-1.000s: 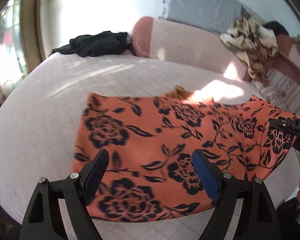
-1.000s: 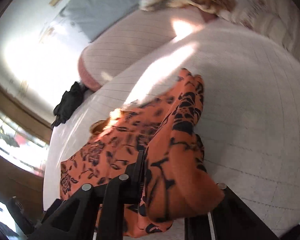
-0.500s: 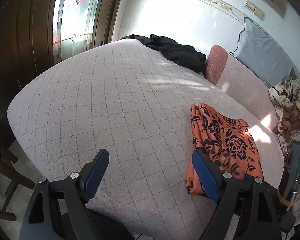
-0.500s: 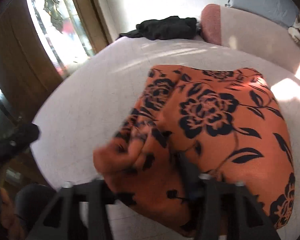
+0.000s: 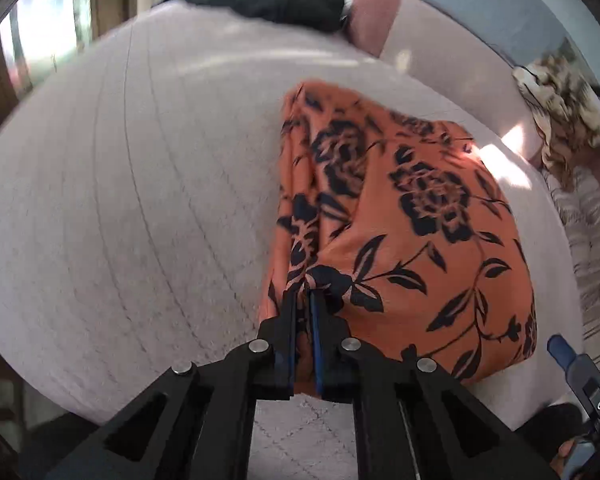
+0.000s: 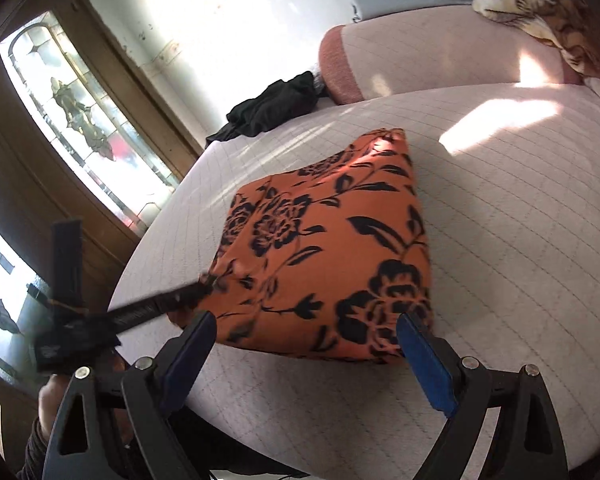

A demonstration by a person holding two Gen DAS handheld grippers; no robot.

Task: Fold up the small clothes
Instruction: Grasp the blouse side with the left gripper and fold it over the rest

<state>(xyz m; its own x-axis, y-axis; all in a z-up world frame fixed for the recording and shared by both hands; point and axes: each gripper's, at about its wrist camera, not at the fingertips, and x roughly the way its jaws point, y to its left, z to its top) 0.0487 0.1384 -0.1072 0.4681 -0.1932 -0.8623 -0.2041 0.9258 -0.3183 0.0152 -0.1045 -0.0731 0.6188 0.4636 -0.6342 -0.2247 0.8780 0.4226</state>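
Cloth (image 5: 412, 232), orange with black flowers, lies folded on the pale quilted bed (image 5: 140, 184), centre-right in the left wrist view and mid-frame in the right wrist view. Left gripper (image 5: 305, 300) has its jaws pressed together, pinching the cloth's near left corner at bottom centre. Right gripper (image 6: 304, 344) sits at the lower edge of its view, jaws spread wide and holding nothing, just before the cloth's near edge. Black garment (image 6: 272, 108) lies at the bed's far end, upper centre.
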